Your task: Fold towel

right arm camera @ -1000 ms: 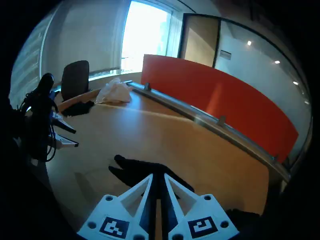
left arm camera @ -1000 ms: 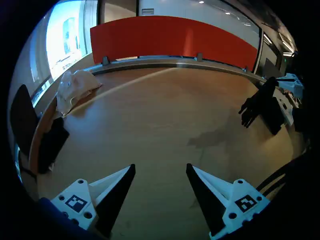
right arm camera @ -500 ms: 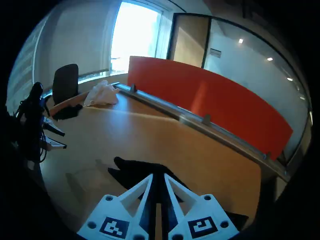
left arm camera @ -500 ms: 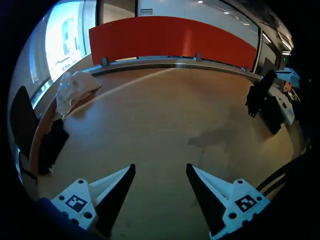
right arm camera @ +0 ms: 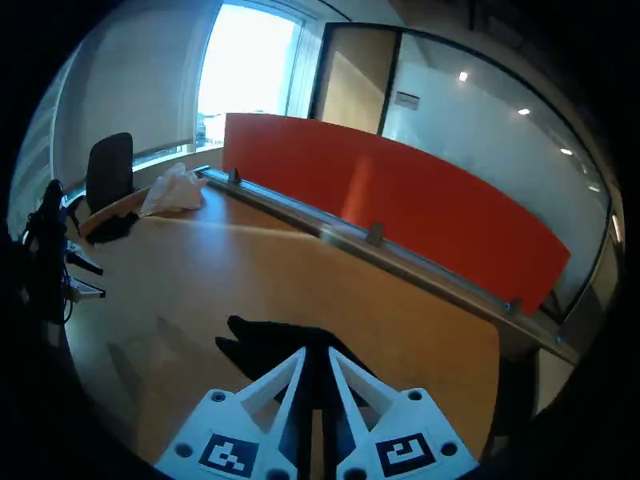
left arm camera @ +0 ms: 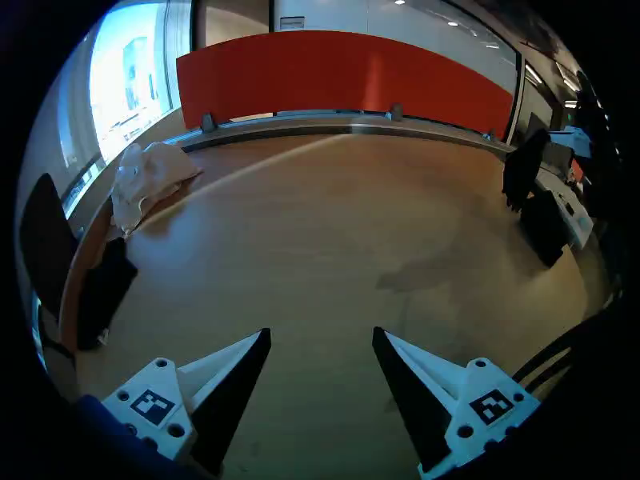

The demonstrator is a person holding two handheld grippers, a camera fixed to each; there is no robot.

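Observation:
A black towel (right arm camera: 264, 348) hangs from my right gripper (right arm camera: 318, 356), whose two fingers are pressed together on its edge, above the wooden table (right arm camera: 240, 272). In the left gripper view the same towel (left arm camera: 524, 168) dangles as a dark bunch at the far right, lifted off the table (left arm camera: 336, 216). My left gripper (left arm camera: 320, 332) stands open low over the table with nothing between its fingers. In the right gripper view the left gripper (right arm camera: 94, 280) shows at the far left, held by a dark-sleeved hand.
A crumpled white cloth (left arm camera: 148, 172) (right arm camera: 172, 190) lies at the table's far corner, a black cloth (left arm camera: 104, 292) by the left edge near a dark chair (left arm camera: 44, 232). A red divider (left arm camera: 344, 76) bounds the back. A black object (left arm camera: 548, 232) sits at the right.
The right gripper has carried the black towel upward and farther right, away from the left gripper; its view has swung toward the red divider. The left gripper has stayed still and open.

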